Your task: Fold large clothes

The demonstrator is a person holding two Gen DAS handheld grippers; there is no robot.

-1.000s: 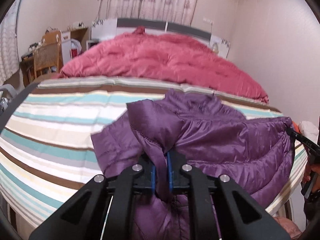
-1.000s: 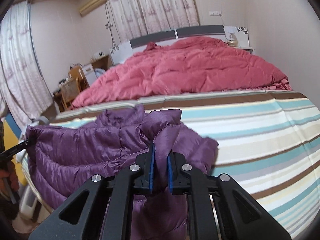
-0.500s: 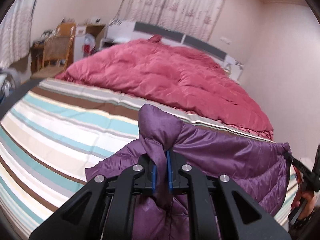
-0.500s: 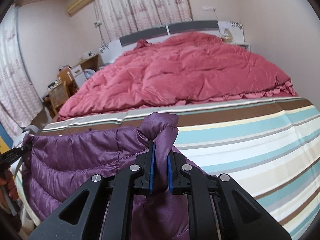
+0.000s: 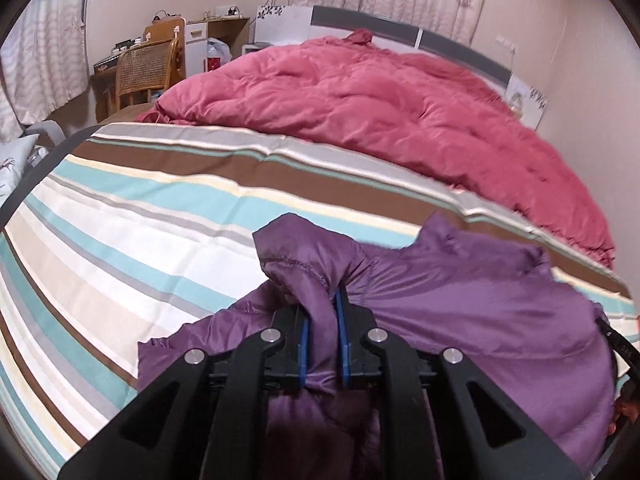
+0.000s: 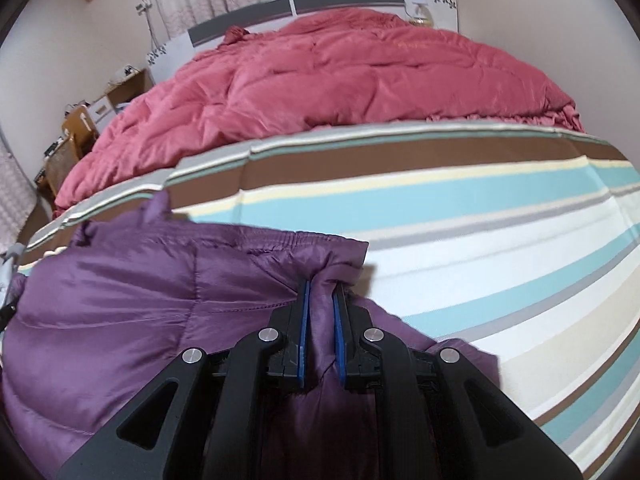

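A purple puffer jacket (image 5: pixel 480 312) lies across the near part of a striped bed. My left gripper (image 5: pixel 322 304) is shut on a bunched corner of the jacket at its left end. My right gripper (image 6: pixel 320 292) is shut on the jacket (image 6: pixel 120 304) at its right end, near an elastic hem edge. The fabric spans between the two grippers and folds over itself. Part of the jacket hangs below both grippers, out of sight.
The striped bedsheet (image 5: pixel 120 240) covers the near half of the bed. A red quilt (image 5: pixel 380 104) is heaped at the far half by the headboard (image 6: pixel 296 4). A wicker chair (image 5: pixel 144 68) and desk stand at the far left.
Both grippers have moved forward over the bed and lower, carrying the held jacket edge over the rest of it. Both stay shut on the fabric.
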